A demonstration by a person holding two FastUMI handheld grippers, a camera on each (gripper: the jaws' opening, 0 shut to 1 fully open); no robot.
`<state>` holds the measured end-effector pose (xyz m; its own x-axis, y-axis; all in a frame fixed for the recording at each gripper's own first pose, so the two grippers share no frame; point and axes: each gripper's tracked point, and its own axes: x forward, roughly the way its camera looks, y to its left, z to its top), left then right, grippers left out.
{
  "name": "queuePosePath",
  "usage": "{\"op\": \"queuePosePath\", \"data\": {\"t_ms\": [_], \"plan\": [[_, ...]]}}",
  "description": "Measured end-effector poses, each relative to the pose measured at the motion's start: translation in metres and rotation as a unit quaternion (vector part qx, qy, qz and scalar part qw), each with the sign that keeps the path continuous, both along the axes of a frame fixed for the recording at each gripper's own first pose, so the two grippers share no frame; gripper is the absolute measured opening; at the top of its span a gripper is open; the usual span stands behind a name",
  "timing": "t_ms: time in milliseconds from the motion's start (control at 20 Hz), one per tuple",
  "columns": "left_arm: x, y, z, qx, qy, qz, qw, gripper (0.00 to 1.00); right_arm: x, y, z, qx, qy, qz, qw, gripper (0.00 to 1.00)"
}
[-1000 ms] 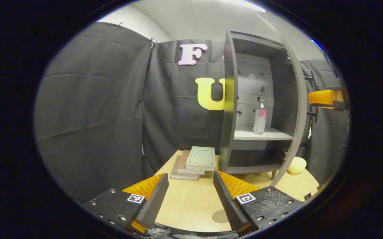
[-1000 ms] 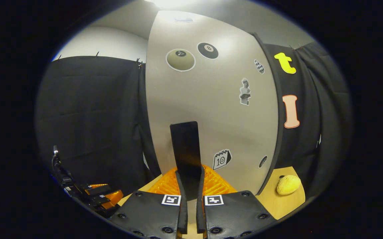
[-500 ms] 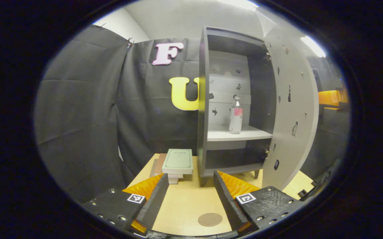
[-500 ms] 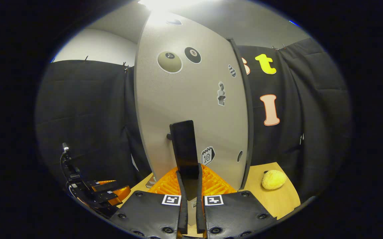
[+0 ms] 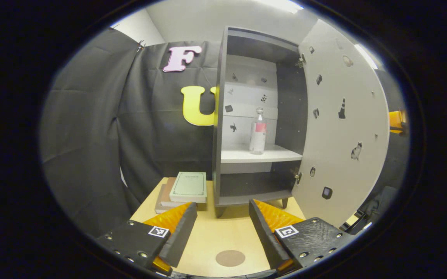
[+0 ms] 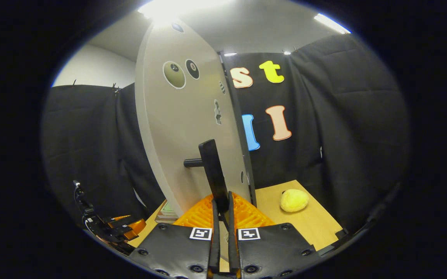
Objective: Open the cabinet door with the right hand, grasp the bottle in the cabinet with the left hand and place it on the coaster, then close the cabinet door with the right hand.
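The grey cabinet (image 5: 217, 116) stands open on the wooden table (image 5: 215, 236). A clear bottle (image 5: 258, 131) with a pink label stands upright on its middle shelf. The sticker-covered door (image 5: 343, 135) is swung wide to the right. A round brown coaster (image 5: 230, 257) lies on the table near my left gripper (image 5: 221, 221), which is open, holds nothing and is well short of the cabinet. In the right gripper view, my right gripper (image 6: 222, 199) is shut on the black door handle (image 6: 212, 170) of the door (image 6: 177, 128). The left gripper (image 6: 117, 228) shows low at the left there.
A stack of books (image 5: 184, 189) lies left of the cabinet's foot. A yellow lumpy ball (image 6: 294, 200) rests on the table (image 6: 308, 221) behind the open door. Black cloth walls close in on all sides. The right gripper's body (image 5: 396, 119) peeks out past the door's edge.
The door has swung further open with my right gripper on its handle. The left gripper's view has shifted, so the cabinet's inside and the bottle sit more central and the coaster shows fully.
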<state>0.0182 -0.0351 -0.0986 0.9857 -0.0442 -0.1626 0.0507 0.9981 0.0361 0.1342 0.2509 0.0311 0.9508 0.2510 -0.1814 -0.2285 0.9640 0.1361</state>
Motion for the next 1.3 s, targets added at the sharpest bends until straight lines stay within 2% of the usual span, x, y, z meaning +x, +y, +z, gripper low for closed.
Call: {"op": "queuePosePath", "data": {"t_ms": [150, 200, 250, 350, 700, 900, 950, 1050, 1300], "plan": [[0.001, -0.004, -0.001, 0.001, 0.002, -0.004, 1.0, 0.84, 0.005, -0.016, -0.002, -0.009, -0.003, -0.037, 0.999, 0.08], [0.002, -0.004, -0.002, 0.0, 0.003, -0.005, 1.0, 0.84, 0.005, -0.021, -0.003, -0.013, -0.005, -0.053, 0.999, 0.02], [0.002, -0.004, -0.003, 0.0, 0.004, -0.005, 1.0, 0.83, 0.004, -0.026, -0.002, -0.015, -0.006, -0.063, 0.998, 0.08], [0.003, -0.002, -0.002, 0.001, 0.005, -0.006, 1.0, 0.82, 0.004, -0.029, -0.004, -0.011, -0.005, -0.067, 0.998, 0.05], [0.015, 0.002, -0.005, -0.003, 0.017, -0.008, 1.0, 0.82, 0.001, -0.032, -0.004, 0.002, 0.001, -0.065, 0.998, 0.06], [0.022, 0.002, -0.002, -0.003, 0.016, -0.012, 1.0, 0.82, -0.012, -0.036, -0.003, 0.054, 0.014, -0.085, 0.995, 0.08], [0.026, 0.001, -0.003, -0.005, 0.017, -0.014, 1.0, 0.82, -0.015, -0.038, -0.002, 0.073, 0.018, -0.093, 0.993, 0.02], [0.037, -0.005, -0.001, -0.017, 0.016, -0.024, 0.999, 0.82, -0.013, -0.053, 0.004, 0.102, 0.021, -0.116, 0.988, 0.02], [0.085, -0.032, 0.005, -0.034, 0.011, -0.039, 0.999, 0.84, -0.015, -0.105, 0.005, 0.094, 0.023, -0.18, 0.979, 0.02]]}}
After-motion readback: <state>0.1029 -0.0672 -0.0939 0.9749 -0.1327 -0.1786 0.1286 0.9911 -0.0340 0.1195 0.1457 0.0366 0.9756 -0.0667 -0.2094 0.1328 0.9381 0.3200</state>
